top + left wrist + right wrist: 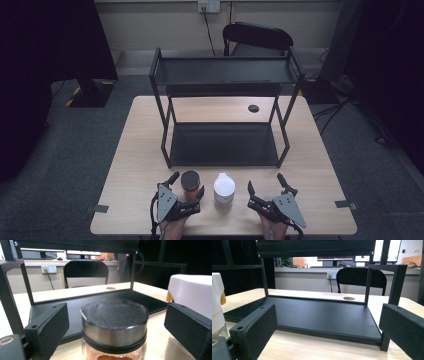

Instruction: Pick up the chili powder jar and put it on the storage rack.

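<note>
Dark-lidded jar [190, 182]: we find it near the table's [135, 150] 6 o'clock edge, between the left gripper's [187, 184] spread jaws, neither touching it
Jar look: the left gripper view alone shows us its black lid, metal band, brown contents
White-lidded jar [224, 190]: at its 3 o'clock
Right gripper [265, 184]: jaws apart, empty
Rack [222, 145]: at 12 o'clock

Dark-lidded jar [190, 181] of brown powder and white-capped jar [224, 190] — both upright, side by side before the rack [224, 144].
</note>
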